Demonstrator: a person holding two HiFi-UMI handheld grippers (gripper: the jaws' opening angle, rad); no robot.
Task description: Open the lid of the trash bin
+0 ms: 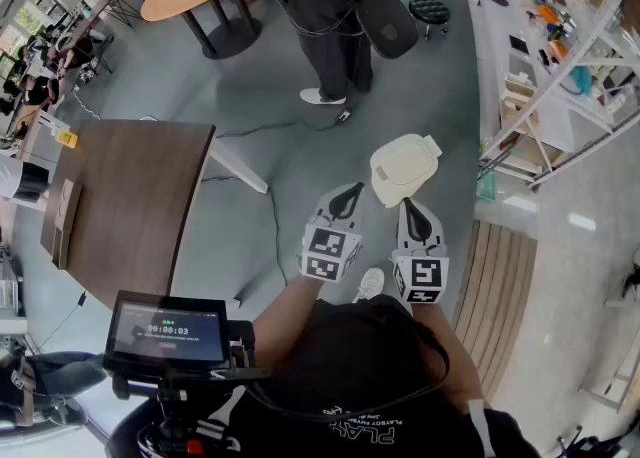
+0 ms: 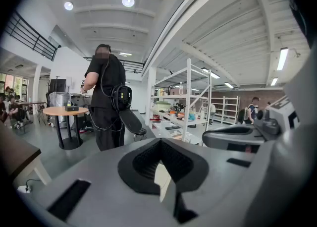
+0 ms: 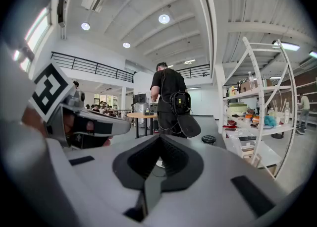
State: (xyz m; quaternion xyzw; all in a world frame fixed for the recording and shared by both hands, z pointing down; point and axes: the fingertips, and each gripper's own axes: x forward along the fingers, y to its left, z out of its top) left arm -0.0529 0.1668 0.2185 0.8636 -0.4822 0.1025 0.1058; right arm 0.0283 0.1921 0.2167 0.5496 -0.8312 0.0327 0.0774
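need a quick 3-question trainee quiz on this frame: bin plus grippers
1. True or false: the trash bin lid is already open.
2. What do the left hand-held gripper and the right hand-held gripper hold? A) the lid B) a cable C) nothing, both shut
3. Fill in: in the head view, the dark brown table lies to the ____ of the trash bin lid.

Key: 1 false; 2 C; 3 left
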